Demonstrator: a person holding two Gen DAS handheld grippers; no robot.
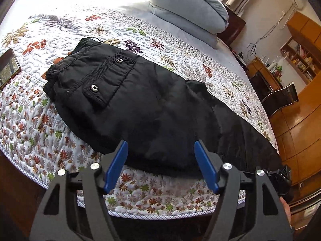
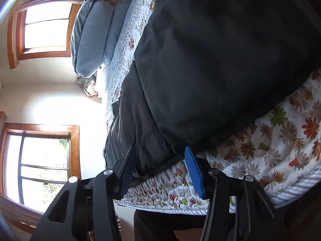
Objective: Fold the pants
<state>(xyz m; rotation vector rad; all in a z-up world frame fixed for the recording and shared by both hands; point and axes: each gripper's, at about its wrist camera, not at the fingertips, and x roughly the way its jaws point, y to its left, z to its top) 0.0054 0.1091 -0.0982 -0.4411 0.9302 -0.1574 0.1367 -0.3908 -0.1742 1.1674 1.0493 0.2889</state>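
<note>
Black pants (image 1: 152, 108) lie flat on the quilted bed (image 1: 36, 120), waistband far left, legs running right along the near edge, so we judge the lengthwise fold done. Our left tongs (image 1: 161, 160) hover wide and empty over the near hem. Right tongs (image 2: 160, 156) straddle the leg end half-open, pads apparently not yet pinching; free quilt beyond gives room.
</note>
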